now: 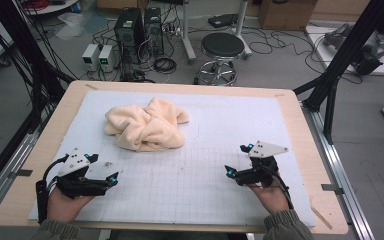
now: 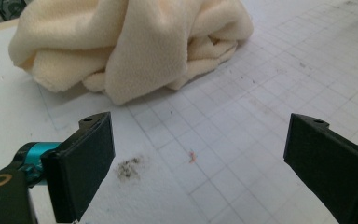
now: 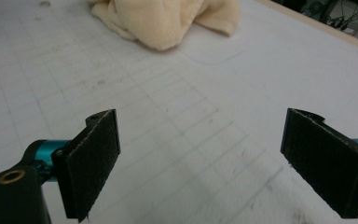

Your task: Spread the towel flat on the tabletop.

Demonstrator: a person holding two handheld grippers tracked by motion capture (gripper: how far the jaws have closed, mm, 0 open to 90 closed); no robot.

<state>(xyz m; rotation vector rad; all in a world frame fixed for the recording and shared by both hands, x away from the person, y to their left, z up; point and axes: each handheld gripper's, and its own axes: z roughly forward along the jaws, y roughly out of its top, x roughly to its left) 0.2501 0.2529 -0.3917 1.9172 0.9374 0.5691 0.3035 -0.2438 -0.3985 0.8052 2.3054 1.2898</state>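
A crumpled cream towel (image 1: 146, 125) lies toward the far left of the white grid mat (image 1: 200, 185). Left gripper (image 1: 107, 170) and right gripper (image 1: 235, 161) hover near the counter's (image 1: 305, 135) front edge, jaws wide apart, holding nothing. Bare mat lies between them.

1. The towel (image 1: 145, 125) I saw toward the mat's far edge was pale cream, plain and unpatterned.
2. The mat (image 1: 190, 185) under it was white with a thin grey grid, marked by a dark smudge (image 2: 128, 168).
3. The tabletop (image 1: 307, 150) showed light wood at its edges.
4. My left gripper (image 1: 102, 172) and right gripper (image 1: 235, 160) were black with teal accents and grey top plates.
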